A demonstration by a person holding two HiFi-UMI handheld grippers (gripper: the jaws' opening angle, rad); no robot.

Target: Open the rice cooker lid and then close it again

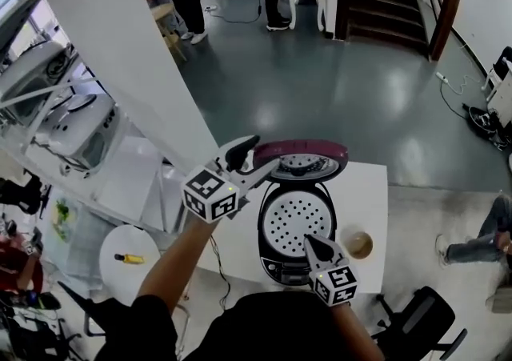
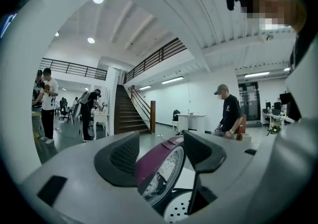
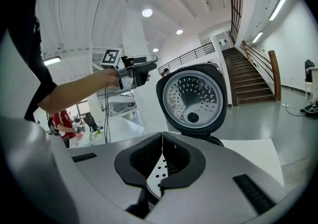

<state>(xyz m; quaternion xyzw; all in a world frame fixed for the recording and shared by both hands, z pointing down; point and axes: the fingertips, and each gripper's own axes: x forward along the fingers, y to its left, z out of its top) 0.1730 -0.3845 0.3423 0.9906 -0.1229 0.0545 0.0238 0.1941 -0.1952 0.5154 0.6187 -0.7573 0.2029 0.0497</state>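
The rice cooker [image 1: 294, 223] stands on a white table [image 1: 364, 191] with its maroon-topped lid [image 1: 300, 155] raised upright. A white perforated plate [image 1: 294, 215] shows inside the pot. My left gripper [image 1: 244, 151] hovers at the lid's left edge. In the left gripper view its jaws [image 2: 161, 151] stand apart, with the lid's rim [image 2: 156, 166] seen between them; I see no pad pressing on it. My right gripper [image 1: 310, 241] is at the cooker's front, over the pot's rim. Its jaws [image 3: 162, 141] are shut on nothing and face the lid's inner side [image 3: 194, 99].
A small brown cup [image 1: 357, 243] sits on the table right of the cooker. More cookers [image 1: 76, 123] stand on a white shelf at the left. A round white stool [image 1: 128, 258] is below left and a black chair [image 1: 424, 315] below right. People stand at the back.
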